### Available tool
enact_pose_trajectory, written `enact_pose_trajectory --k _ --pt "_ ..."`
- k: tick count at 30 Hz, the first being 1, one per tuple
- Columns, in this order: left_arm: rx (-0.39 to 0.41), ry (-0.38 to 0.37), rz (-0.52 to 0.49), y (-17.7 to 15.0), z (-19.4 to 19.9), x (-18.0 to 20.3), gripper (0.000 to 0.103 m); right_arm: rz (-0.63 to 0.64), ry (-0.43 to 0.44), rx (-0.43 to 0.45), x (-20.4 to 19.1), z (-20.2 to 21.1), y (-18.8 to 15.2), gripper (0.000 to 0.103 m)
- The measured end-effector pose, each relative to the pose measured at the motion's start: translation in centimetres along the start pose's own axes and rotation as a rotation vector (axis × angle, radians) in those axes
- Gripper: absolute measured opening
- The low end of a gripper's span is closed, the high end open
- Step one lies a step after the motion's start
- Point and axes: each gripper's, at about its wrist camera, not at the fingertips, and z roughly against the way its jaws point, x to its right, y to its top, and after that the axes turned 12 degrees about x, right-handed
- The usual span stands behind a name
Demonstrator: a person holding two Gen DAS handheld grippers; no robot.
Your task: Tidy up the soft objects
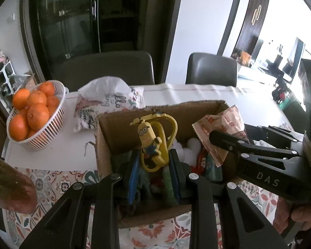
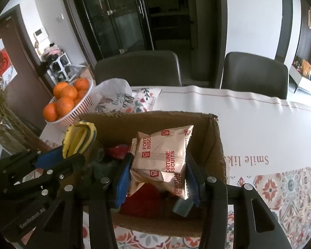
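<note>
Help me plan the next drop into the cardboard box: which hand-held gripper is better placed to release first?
Probably right: the right hand-held gripper holds the biscuit packet well inside the cardboard box. The left hand-held gripper holds the Minion toy nearer the box's near-left edge.

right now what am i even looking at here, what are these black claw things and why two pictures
The black claws are two hand-held grippers, one in each of a person's hands; no robot arm. Each carries a wide-angle camera looking along its fingers, hence two pictures.

In the left camera's picture, the left gripper is shut on a yellow minion toy above a cardboard box. The right gripper, in its own picture, is shut on a biscuit packet over the same box.

On the table are also a basket of oranges and a printed pillow. Two chairs stand behind.
</note>
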Motion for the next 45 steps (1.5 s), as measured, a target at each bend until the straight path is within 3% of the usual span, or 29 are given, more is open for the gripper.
enact_pose_trajectory --k 3,4,6,7,16,21,26,35,45 --pt "-0.025 0.004 -0.012 -0.1 -0.9 0.0 0.028 -0.010 -0.007 -0.018 0.3 -0.7 -0.1 0.053" --pt "-0.026 0.009 -0.014 -0.2 -1.1 -0.1 0.029 -0.014 -0.012 -0.027 0.4 -0.9 -0.2 0.059" --pt "-0.026 0.019 -0.015 -0.2 -1.2 -0.1 0.036 -0.022 -0.021 -0.042 0.6 -1.2 -0.2 0.066" --pt "-0.029 0.020 -0.015 -0.2 -1.2 -0.1 0.043 -0.021 -0.024 -0.040 0.7 -1.1 -0.2 0.066" --pt "-0.006 0.111 -0.017 -0.5 1.0 -0.4 0.059 -0.006 -0.102 -0.027 0.2 0.7 -0.6 0.071" --pt "0.040 0.161 -0.009 -1.0 4.3 -0.6 0.073 0.009 -0.150 0.027 -0.8 4.1 -1.1 0.071" --pt "0.099 0.189 0.004 -1.6 8.0 -0.6 0.085 0.015 -0.210 0.107 -2.2 8.8 -2.0 0.079" --pt "0.217 0.188 -0.016 -3.7 15.7 0.2 0.102 0.023 -0.290 0.242 -5.0 17.3 -5.0 0.088" --pt "0.313 0.213 -0.062 -6.9 23.0 2.1 0.103 -0.013 -0.316 0.324 -6.5 24.6 -9.0 0.090"
